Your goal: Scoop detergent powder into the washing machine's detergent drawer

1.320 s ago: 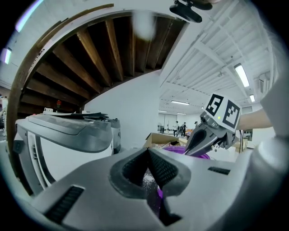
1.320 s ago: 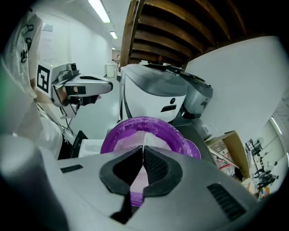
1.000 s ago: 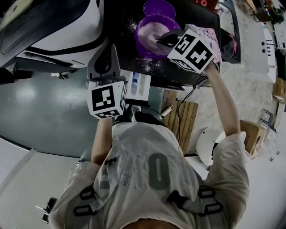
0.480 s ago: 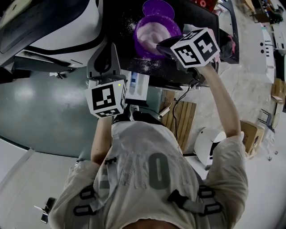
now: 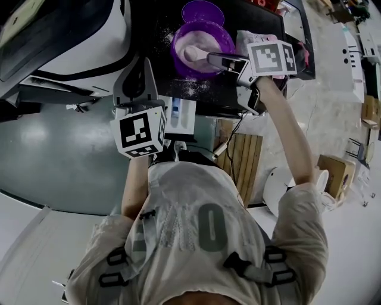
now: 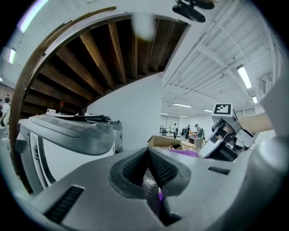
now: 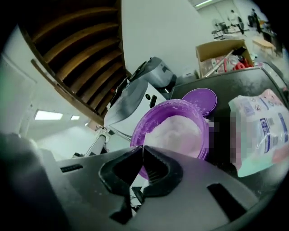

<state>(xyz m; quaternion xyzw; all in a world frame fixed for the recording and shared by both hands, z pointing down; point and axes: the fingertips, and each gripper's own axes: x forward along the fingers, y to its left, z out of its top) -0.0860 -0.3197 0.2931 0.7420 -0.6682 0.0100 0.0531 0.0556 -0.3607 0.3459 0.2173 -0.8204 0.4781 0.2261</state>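
A purple bowl point(image 5: 221, 36) point(image 7: 149, 124) of white detergent powder point(image 7: 180, 131) stands on a black top. My right gripper point(image 5: 214, 58) point(image 7: 142, 148) reaches over the bowl's near rim, shut on what looks like a white scoop point(image 5: 193, 53) lying in the powder. In the right gripper view the scoop is hard to tell from the powder. The open white detergent drawer point(image 5: 181, 113) juts out below the black top. Just left of the drawer, my left gripper point(image 5: 149, 67) point(image 6: 148, 151) is shut and holds nothing.
The white washing machine point(image 5: 71, 36) point(image 6: 67, 140) fills the upper left. A purple lid point(image 5: 202, 11) point(image 7: 201, 100) lies behind the bowl, and a detergent bag point(image 7: 264, 131) to its right. Spilt powder point(image 5: 193, 88) dusts the black top point(image 5: 226, 95). A wooden slatted panel point(image 5: 244, 161) lies on the floor.
My right gripper has swung left and farther over the bowl, and its marker cube has turned. The left gripper has barely moved.
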